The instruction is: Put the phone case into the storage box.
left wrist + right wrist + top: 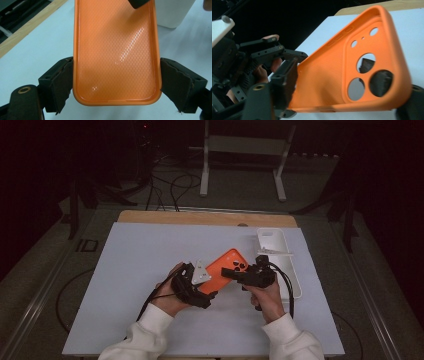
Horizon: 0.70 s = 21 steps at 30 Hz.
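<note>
Though gripper-clamped, orange case (pixel 116 50) top cropped

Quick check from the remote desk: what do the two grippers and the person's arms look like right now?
Both the left gripper and the right gripper are black, with worn foam-like pads. The left carries a grey three-cornered plate. Black cables trail from each. The person wears white sleeves.

dim high view with black surroundings; glare streaks the orange phone case (pixel 116 50), close edges blurred.
</note>
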Motion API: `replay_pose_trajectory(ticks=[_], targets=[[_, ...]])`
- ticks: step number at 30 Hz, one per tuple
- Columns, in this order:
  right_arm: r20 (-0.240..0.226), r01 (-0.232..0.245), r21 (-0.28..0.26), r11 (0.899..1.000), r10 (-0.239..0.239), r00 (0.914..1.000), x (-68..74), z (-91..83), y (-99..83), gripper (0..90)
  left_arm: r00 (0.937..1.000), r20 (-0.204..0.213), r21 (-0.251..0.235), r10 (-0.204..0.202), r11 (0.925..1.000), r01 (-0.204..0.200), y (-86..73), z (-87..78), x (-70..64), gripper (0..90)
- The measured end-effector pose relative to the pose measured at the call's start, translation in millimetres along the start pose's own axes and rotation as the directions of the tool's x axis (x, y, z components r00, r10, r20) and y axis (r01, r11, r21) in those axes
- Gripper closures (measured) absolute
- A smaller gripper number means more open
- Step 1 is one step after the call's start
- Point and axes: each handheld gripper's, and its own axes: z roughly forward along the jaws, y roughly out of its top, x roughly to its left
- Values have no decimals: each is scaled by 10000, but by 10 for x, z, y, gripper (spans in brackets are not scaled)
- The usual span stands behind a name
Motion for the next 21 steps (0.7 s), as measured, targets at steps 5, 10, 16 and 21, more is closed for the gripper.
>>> replay_pose_trajectory(ticks=[5, 10, 16, 21], targets=[[-15, -297, 96, 9995, 298, 9996, 2, -10, -2, 528, 10000, 18, 2, -50, 10000, 50, -12, 34, -22, 162], [-125, -303, 223, 9993, 305, 9995, 40, 13, -7, 673, 10000, 52, 56, -16, 10000, 16, -13, 71, -47, 162], [142, -434, 321, 9985, 430, 9990, 64, 18, -4, 798, 10000, 13, 213, 64, 9998, -64, -23, 97, -49, 162], [373, -445, 415, 9981, 429, 9984, 83, 33, -15, 823, 10000, -61, 312, 59, 9995, -57, -40, 135, -61, 160]])
